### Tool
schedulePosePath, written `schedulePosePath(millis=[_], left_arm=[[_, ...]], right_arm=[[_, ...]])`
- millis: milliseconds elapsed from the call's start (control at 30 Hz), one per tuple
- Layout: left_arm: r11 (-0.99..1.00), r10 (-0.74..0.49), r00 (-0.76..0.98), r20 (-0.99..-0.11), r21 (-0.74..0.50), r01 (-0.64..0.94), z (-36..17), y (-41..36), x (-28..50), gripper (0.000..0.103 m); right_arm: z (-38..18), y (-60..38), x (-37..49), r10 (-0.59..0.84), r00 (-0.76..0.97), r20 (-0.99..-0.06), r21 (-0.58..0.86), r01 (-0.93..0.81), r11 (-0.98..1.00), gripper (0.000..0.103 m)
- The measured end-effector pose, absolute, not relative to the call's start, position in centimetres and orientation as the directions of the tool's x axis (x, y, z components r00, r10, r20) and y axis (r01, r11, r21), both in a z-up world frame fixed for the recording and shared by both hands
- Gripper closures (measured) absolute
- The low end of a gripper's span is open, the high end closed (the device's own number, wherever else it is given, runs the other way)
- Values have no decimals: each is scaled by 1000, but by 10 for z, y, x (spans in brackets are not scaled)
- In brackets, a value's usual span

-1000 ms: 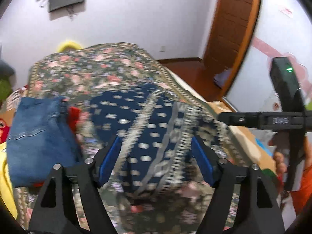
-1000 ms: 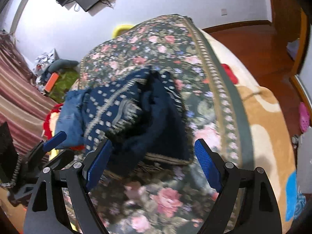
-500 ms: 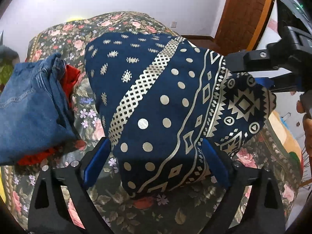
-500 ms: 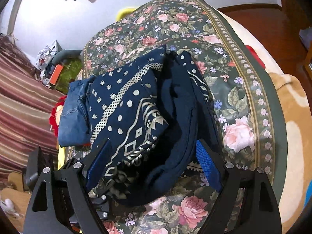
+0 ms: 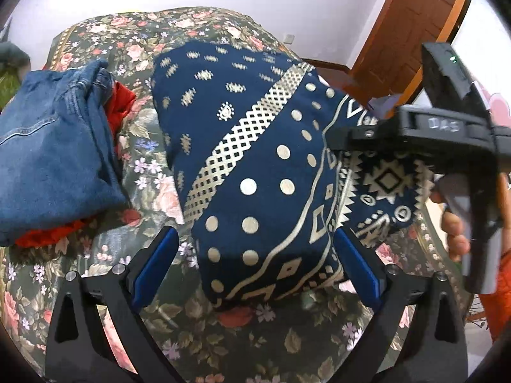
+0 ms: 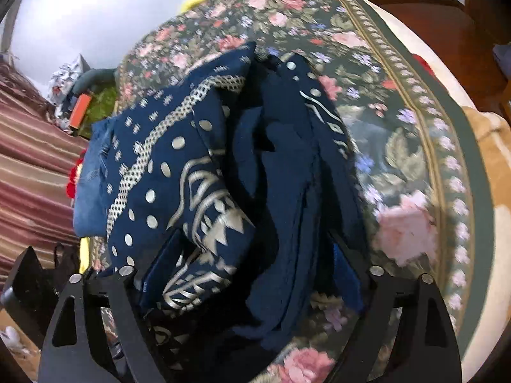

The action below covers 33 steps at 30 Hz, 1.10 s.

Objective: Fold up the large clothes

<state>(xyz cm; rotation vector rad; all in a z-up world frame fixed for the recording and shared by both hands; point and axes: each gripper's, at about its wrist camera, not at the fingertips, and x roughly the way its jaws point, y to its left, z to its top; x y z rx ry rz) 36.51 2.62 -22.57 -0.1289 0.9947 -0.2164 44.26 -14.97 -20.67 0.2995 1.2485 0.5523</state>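
Observation:
A folded navy garment with cream dots and geometric bands (image 5: pixel 255 172) lies on the floral bedspread (image 5: pixel 223 328). My left gripper (image 5: pixel 255 271) is open, its blue pads on either side of the garment's near end. In the right wrist view the same garment (image 6: pixel 198 172) is a thick bundle. My right gripper (image 6: pixel 252 274) is open and pushed in around its side, the fabric filling the gap between the pads. The right gripper's black body (image 5: pixel 447 134) shows at the garment's right edge in the left wrist view.
Folded blue jeans (image 5: pixel 54 159) lie on a red garment (image 5: pixel 118 105) left of the navy one. The bed's right edge with a tan blanket (image 6: pixel 485 166) drops to a wooden floor. A wooden door (image 5: pixel 412 28) stands at the right. Clutter (image 6: pixel 80 95) lies beyond the bed's left side.
Both grippers have moved in close to the navy garment. The right gripper now straddles its side and the left one its near end. The garment itself has stayed in place.

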Motion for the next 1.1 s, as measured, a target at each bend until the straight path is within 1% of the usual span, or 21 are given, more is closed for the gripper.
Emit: schedulePosePath(millis=[33,100,133,167,267,333,400,533,633,800,900,967,1100], left_arm=[[971,-239,528,-815,-205,123,-223,27,363,5],[973,-229,541,-809,-192,124,-214,29,360,5],[976,-218,554,-803,-181,123,-208,32,359,5],[977,-211,565,-798,-173,120,-204,34,358,5],[982,-186,599,-779,-158,100,-186,40,361,5],[986,-164,619,-768,-144,82,-174,45,367,5],[990,-142,638,-757,-127,69,-165,47,370,5],[990,-136,659,-739,-133,55,-155,45,378,5],[986,-159,632,-759,-148,71,-166,35,388,5],[988,-148,543,-826,-104,112,-205,12,397,5],[979,-202,505,-839,-167,115,-224,12,401,4],[976,-216,496,-841,-189,106,-229,14,402,1],[976,-219,494,-842,-195,101,-231,15,401,1]], right_arm=[[-201,-147,442,553,227,-801,497,-261,827,44],[-188,-140,438,549,264,-793,466,-319,825,67],[-182,-138,438,545,280,-790,452,-335,827,72],[-175,-136,439,551,294,-781,449,-348,823,85],[-152,-134,443,621,286,-729,505,-388,771,90],[-133,-130,441,639,304,-707,499,-426,755,91],[-111,-128,434,638,353,-684,455,-478,752,92],[-94,-135,424,631,412,-657,399,-520,755,92],[-110,-152,428,594,427,-682,387,-478,788,92],[-171,-185,447,521,373,-767,402,-353,845,92],[-194,-194,448,509,345,-788,404,-333,852,92],[-203,-192,447,500,340,-797,391,-340,855,91],[-200,-194,443,486,351,-800,367,-353,861,86]])
